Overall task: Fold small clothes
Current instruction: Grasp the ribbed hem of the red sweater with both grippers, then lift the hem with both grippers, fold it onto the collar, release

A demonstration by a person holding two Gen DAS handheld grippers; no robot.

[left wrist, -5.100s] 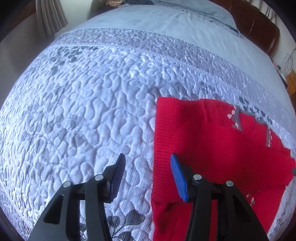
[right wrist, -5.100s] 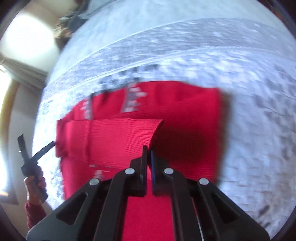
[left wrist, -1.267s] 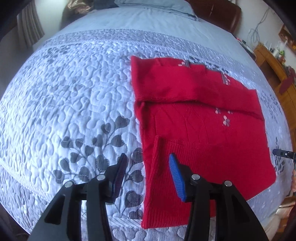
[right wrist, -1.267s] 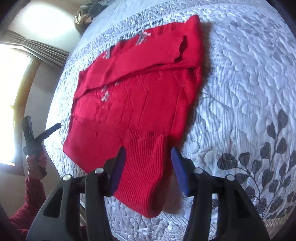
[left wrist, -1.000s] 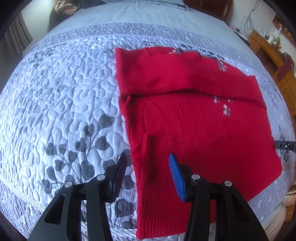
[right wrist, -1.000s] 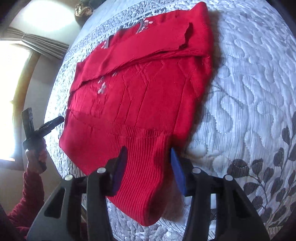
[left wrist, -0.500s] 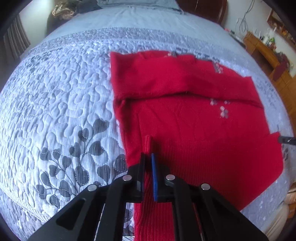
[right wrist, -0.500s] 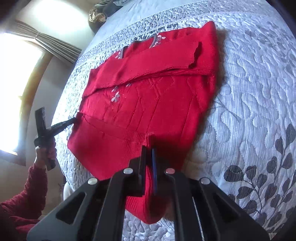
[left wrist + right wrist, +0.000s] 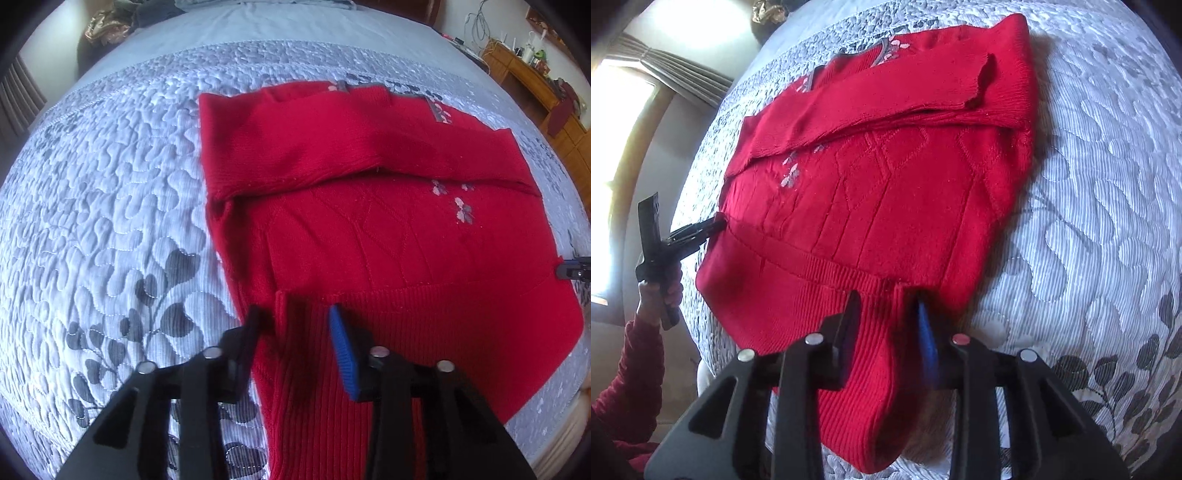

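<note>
A red knit sweater (image 9: 388, 236) lies flat on the quilted bed, both sleeves folded across its chest; it also shows in the right wrist view (image 9: 886, 192). My left gripper (image 9: 295, 321) is open, its jaws standing either side of the ribbed hem's left corner. My right gripper (image 9: 886, 306) is open around the hem's right corner, which hangs over the bed edge. The left gripper also shows in the right wrist view (image 9: 713, 225), at the far hem corner. The right gripper's tip shows at the left wrist view's right edge (image 9: 572, 267).
The grey-white quilted bedspread (image 9: 110, 229) with dark leaf print spreads all around the sweater. A wooden cabinet (image 9: 535, 74) stands past the bed at the right. A curtained window (image 9: 646, 81) is at the left. My red-sleeved arm (image 9: 635, 369) is below the bed edge.
Both grippers closed on the hem corners half a second ago and now stand open again around the same corners. The sweater has stayed flat.
</note>
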